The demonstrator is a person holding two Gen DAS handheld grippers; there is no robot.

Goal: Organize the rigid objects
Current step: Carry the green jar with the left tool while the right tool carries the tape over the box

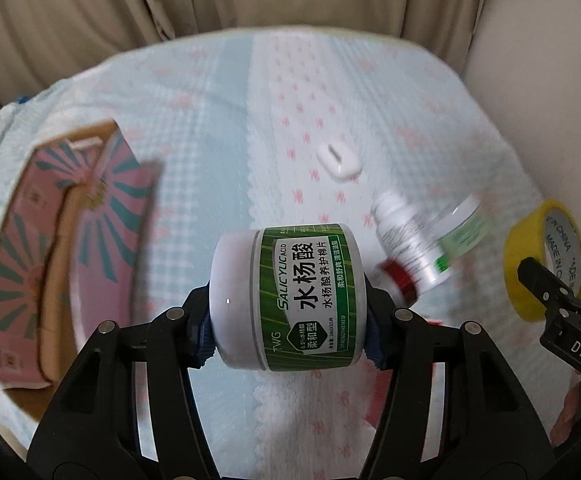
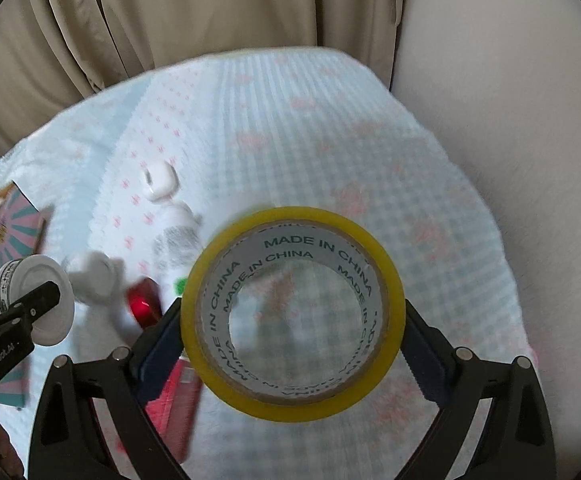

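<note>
We've got the left gripper (image 1: 288,330) pinching the smooth, likely slippery jar (image 1: 288,300) end to end and the right gripper (image 2: 292,342) clamping the light, stiff tape roll (image 2: 292,314) across its rim, both lifted above the blanket (image 2: 330,120), bottles (image 1: 410,236) beyond.

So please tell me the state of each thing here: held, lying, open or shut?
Left gripper: shut on jar.
Jar: held sideways, lid on.
Right gripper: shut on tape roll.
Tape roll: held, lifted.
Earbud case: lying, closed.
White bottle: lying down.
Pink box: open.
</note>
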